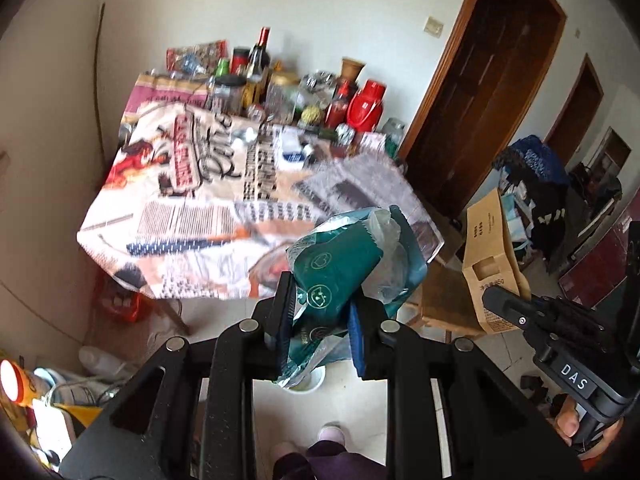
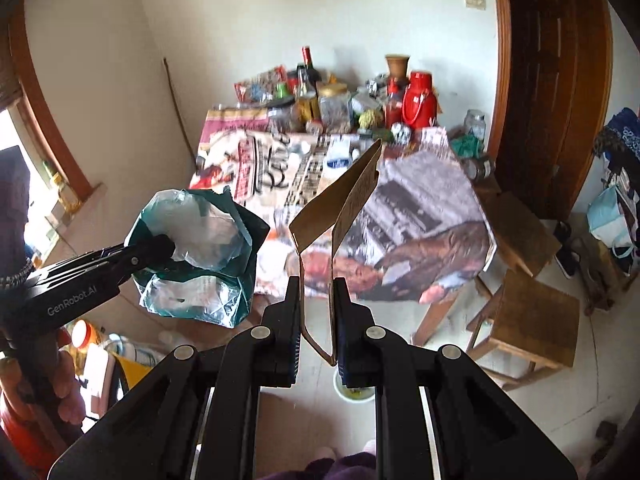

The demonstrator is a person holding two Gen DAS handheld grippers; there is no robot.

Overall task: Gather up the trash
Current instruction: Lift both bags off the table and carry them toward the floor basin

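Observation:
My left gripper (image 1: 322, 312) is shut on a crumpled green plastic wrapper (image 1: 340, 264) and holds it in the air, off the near edge of the table; it also shows in the right wrist view (image 2: 200, 256). My right gripper (image 2: 317, 312) is shut on a flattened brown cardboard box (image 2: 344, 200), held upright above the floor; it also shows in the left wrist view (image 1: 490, 268). The table (image 1: 192, 200) with a newspaper-print cloth stands ahead, also in the right wrist view (image 2: 420, 208).
Bottles, jars and a red thermos (image 1: 366, 104) crowd the table's far side. Wooden stools (image 2: 528, 320) stand to the right of the table. A white bowl (image 2: 354, 394) sits on the floor below. A brown door (image 1: 480, 92) and piled bags are at right.

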